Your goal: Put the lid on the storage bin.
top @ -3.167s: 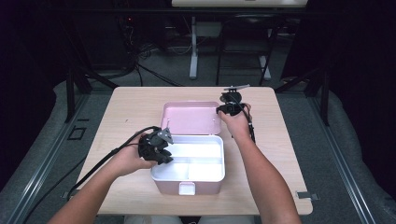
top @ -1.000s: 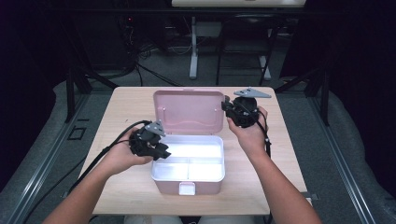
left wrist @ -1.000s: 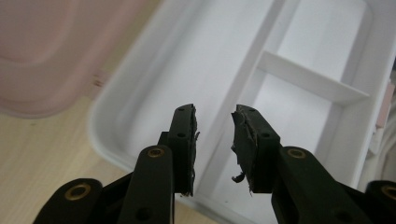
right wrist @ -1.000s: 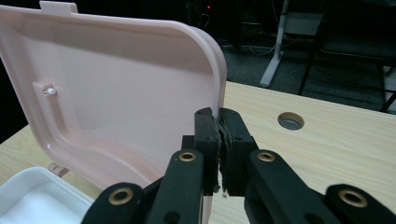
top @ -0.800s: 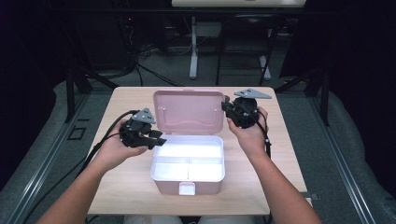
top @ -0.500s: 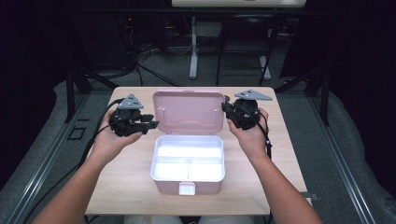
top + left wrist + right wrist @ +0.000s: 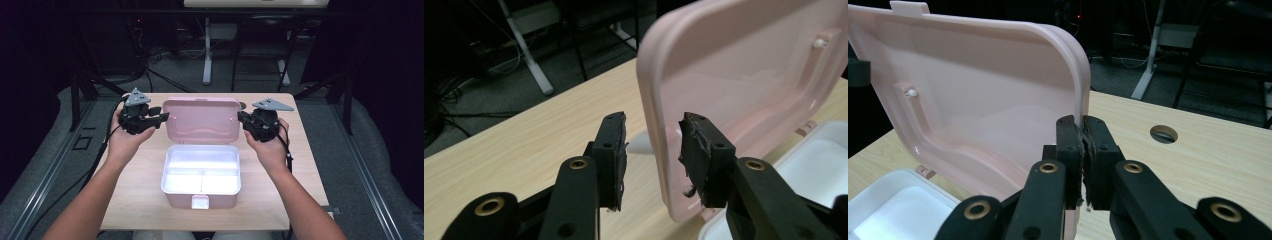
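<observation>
Standing upright, pink lid [image 7: 201,120] of white-trayed storage box [image 7: 201,176]: edge clamped in right gripper [image 7: 1081,131]; left gripper [image 7: 651,150], jaws just widened, straddles opposite edge untouching. Risk: lid dropping shut if right grip slips.

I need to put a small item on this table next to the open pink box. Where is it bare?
Bare wood lies between the box and the table's right edge, and likewise on its left. It is crowded behind, where the left gripper and right gripper flank the raised lid.
</observation>
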`<state>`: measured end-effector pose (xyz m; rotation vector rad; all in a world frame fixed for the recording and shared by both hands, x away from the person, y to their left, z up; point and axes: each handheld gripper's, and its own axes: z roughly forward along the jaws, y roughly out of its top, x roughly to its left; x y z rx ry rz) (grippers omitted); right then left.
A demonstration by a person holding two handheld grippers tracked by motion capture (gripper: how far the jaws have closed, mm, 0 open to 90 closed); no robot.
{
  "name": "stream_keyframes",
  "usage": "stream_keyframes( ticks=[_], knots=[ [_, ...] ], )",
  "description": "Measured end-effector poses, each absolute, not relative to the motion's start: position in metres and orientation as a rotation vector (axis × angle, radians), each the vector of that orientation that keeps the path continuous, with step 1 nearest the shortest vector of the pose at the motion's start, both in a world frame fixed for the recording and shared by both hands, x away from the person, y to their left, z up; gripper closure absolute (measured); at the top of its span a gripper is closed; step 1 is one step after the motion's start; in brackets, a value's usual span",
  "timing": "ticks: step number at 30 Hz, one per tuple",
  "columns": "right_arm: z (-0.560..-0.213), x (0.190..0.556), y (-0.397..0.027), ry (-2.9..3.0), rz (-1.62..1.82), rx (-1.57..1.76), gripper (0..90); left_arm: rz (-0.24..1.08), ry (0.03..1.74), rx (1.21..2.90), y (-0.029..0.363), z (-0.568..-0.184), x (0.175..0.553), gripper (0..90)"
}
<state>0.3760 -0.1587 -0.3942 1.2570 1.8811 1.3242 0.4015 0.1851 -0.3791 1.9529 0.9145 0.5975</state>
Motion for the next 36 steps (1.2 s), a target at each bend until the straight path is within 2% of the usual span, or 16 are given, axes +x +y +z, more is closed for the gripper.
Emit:
stream_keyframes(
  ticks=[12,36],
  knots=[
    [-0.395,0.37,-0.161,1.892,1.345,1.237,86.5,0.637,0.88,1.902,0.18,-0.372,0.403,79.1],
    [-0.374,0.363,-0.162,1.881,1.375,1.197,82.2,0.648,0.834,1.925,0.181,-0.368,0.388,79.5]
  ],
)
